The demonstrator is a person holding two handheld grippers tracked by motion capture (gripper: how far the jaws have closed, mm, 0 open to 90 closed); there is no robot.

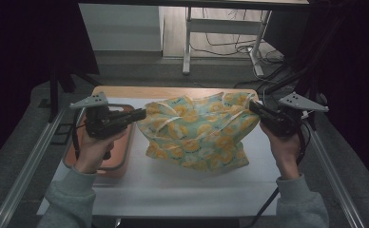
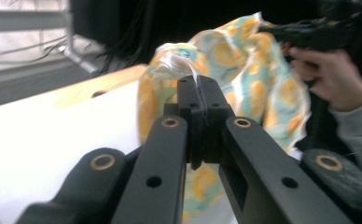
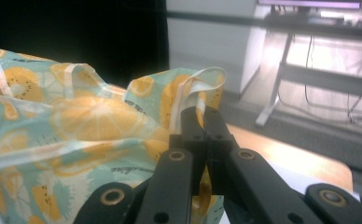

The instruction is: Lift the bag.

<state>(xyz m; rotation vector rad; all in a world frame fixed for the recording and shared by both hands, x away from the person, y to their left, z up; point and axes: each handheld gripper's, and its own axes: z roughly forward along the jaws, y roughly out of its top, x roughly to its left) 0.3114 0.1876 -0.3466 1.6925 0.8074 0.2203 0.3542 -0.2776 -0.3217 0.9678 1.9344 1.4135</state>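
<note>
A pale green cloth bag printed with orange fruit slices hangs stretched above the white table cover. My left gripper is shut on its left top edge, and my right gripper is shut on its right top edge. In the left gripper view the bag bunches just beyond my closed jaws, with the left gripper pinching fabric. In the right gripper view the right gripper clamps the bag's white-trimmed rim. The bag's lower edge rests on the table.
An orange tray with a grey rim lies on the table under my left hand. The wooden table edge runs along the back. Metal rails flank both sides. A white desk frame and floor cables stand beyond.
</note>
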